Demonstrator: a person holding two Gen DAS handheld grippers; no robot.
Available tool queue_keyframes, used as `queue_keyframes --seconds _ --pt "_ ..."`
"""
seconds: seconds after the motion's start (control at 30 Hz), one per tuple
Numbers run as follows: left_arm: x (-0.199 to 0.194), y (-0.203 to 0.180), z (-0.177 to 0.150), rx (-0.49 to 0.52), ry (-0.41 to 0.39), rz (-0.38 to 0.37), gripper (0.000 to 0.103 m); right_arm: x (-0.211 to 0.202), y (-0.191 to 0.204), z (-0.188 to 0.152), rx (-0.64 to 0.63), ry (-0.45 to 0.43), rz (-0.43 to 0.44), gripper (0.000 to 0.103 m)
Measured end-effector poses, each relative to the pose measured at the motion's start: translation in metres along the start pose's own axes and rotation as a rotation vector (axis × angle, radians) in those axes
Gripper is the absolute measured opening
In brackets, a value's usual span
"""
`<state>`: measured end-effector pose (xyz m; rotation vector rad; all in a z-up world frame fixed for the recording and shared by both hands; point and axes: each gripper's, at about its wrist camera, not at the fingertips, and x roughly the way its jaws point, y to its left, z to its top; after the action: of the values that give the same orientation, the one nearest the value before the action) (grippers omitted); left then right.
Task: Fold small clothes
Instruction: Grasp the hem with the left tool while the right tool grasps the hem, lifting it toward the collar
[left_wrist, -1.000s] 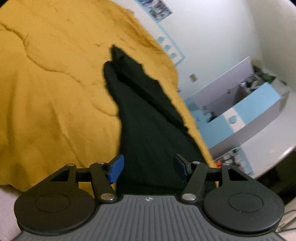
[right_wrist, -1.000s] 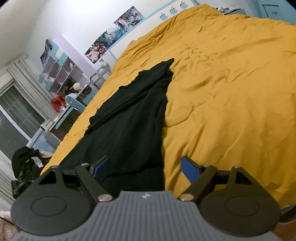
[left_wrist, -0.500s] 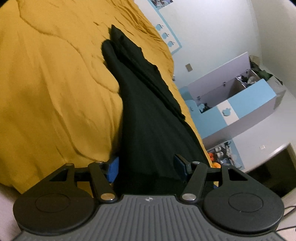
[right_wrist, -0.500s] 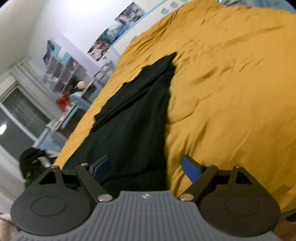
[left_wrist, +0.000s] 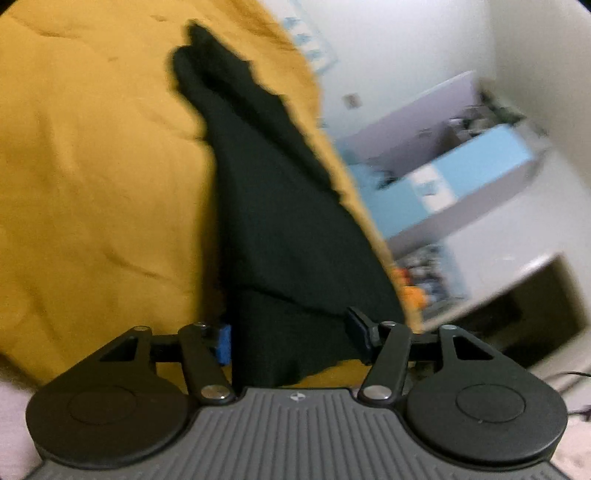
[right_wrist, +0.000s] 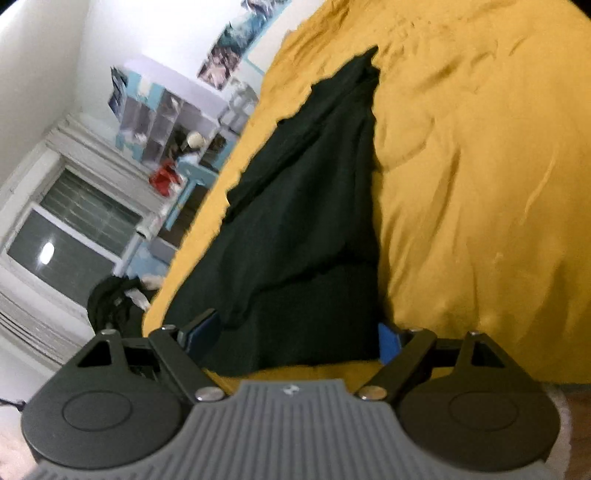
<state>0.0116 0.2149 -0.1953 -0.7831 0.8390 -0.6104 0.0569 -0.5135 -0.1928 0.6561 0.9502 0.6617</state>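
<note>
Two things fill nearly everything you see: the mustard-yellow bedcover (left_wrist: 92, 184) and the black garment (left_wrist: 280, 221) lying on it. That bedcover (right_wrist: 480, 166) is rumpled and spreads well past both cameras' reach. Your garment (right_wrist: 306, 221) runs as a long dark strip near the bed's edge, narrowing to a point at its far end, with its near end folded over itself so a hem crosses it just ahead of the fingers.

Beside the bed, your left view shows a blue and white shelf unit (left_wrist: 461, 173) against the pale wall, badly blurred. Your right view shows a window (right_wrist: 74, 229) with blinds, open cubby shelves (right_wrist: 166, 122) and posters (right_wrist: 229, 55) on the wall.

Your left gripper (left_wrist: 291, 336) has the garment's near end lying between its fingers; its jaws have just been closing in but stand apart, and the blue pads sit at the cloth's two edges; whether they touch it you cannot tell. Your right gripper (right_wrist: 291, 336) is spread wide over the same near end, one blue pad at each side of the fold, not squeezing it.
</note>
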Motion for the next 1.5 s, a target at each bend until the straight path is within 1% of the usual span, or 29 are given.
queue_keyframes --seconds 0.03,0.07,0.13,0.17,0.2,0.23,0.27,0.3,0.37,0.43,0.5,0.6,0.73,0.87,0.97,1.0,1.03,1.13,1.23,1.33,1.43,1.5 --pt "0.0 0.004 0.0 -0.021 -0.005 0.002 0.063 0.004 0.002 -0.001 -0.015 0.016 -0.012 0.079" --pt "0.0 0.007 0.0 -0.041 -0.02 -0.015 0.063 0.005 0.004 -0.002 -0.016 0.009 -0.008 0.079" --pt "-0.003 0.006 -0.001 -0.052 -0.053 -0.045 0.062 0.003 0.005 -0.001 0.008 -0.017 0.034 0.078" --pt "-0.004 0.003 -0.002 -0.035 -0.061 -0.041 0.047 0.002 0.005 -0.002 0.011 -0.028 0.049 0.075" --pt "-0.004 -0.002 -0.003 -0.012 -0.057 0.013 0.031 0.001 0.007 -0.001 0.004 -0.035 0.043 0.062" --pt "0.001 -0.005 -0.002 -0.017 -0.024 0.101 0.012 0.001 0.009 -0.001 0.0 -0.031 0.011 0.042" --pt "0.006 -0.005 -0.001 -0.055 -0.013 0.129 0.01 0.003 0.009 0.0 0.001 -0.022 -0.02 0.034" --pt "0.006 -0.004 -0.003 -0.095 -0.027 0.116 0.008 0.004 0.01 0.0 0.0 -0.017 -0.032 0.026" --pt "0.004 -0.006 -0.004 -0.107 -0.049 0.108 0.008 0.003 0.009 -0.001 0.003 -0.023 -0.02 0.024" --pt "0.001 -0.006 -0.006 -0.135 -0.065 0.095 0.007 -0.001 0.007 -0.002 0.032 -0.043 0.017 0.019" --pt "-0.005 -0.004 -0.01 -0.172 -0.081 0.067 0.007 -0.005 0.008 -0.002 0.045 -0.065 0.043 0.019" --pt "-0.011 -0.002 -0.009 -0.217 -0.102 0.027 0.007 -0.01 0.012 -0.003 0.051 -0.086 0.052 0.015" --pt "-0.013 -0.001 -0.007 -0.257 -0.142 -0.023 0.007 -0.015 0.016 -0.004 0.091 -0.133 0.084 0.009" --pt "-0.004 -0.014 0.003 -0.275 -0.191 -0.066 0.006 -0.016 0.026 0.002 0.128 -0.19 0.131 0.007" --pt "0.002 -0.02 0.018 -0.301 -0.207 -0.099 0.006 -0.013 0.034 0.014 0.154 -0.231 0.154 0.007" --pt "0.004 -0.021 0.024 -0.308 -0.209 -0.099 0.006 -0.012 0.037 0.02 0.163 -0.243 0.16 0.007" --pt "0.008 -0.022 0.032 -0.313 -0.209 -0.092 0.006 -0.011 0.04 0.026 0.17 -0.256 0.161 0.006" --pt "0.015 -0.023 0.051 -0.323 -0.222 -0.121 0.006 -0.004 0.047 0.049 0.209 -0.302 0.161 0.006" --pt "0.026 -0.026 0.085 -0.31 -0.232 -0.146 0.006 0.005 0.049 0.077 0.26 -0.348 0.167 0.006" --pt "0.034 -0.027 0.122 -0.278 -0.244 -0.156 0.006 0.021 0.048 0.12 0.281 -0.384 0.176 0.006" --pt "0.047 -0.025 0.168 -0.25 -0.268 -0.162 0.006 0.044 0.048 0.168 0.249 -0.4 0.181 0.006" --pt "0.059 -0.019 0.2 -0.237 -0.288 -0.173 0.006 0.063 0.049 0.205 0.217 -0.404 0.164 0.006"
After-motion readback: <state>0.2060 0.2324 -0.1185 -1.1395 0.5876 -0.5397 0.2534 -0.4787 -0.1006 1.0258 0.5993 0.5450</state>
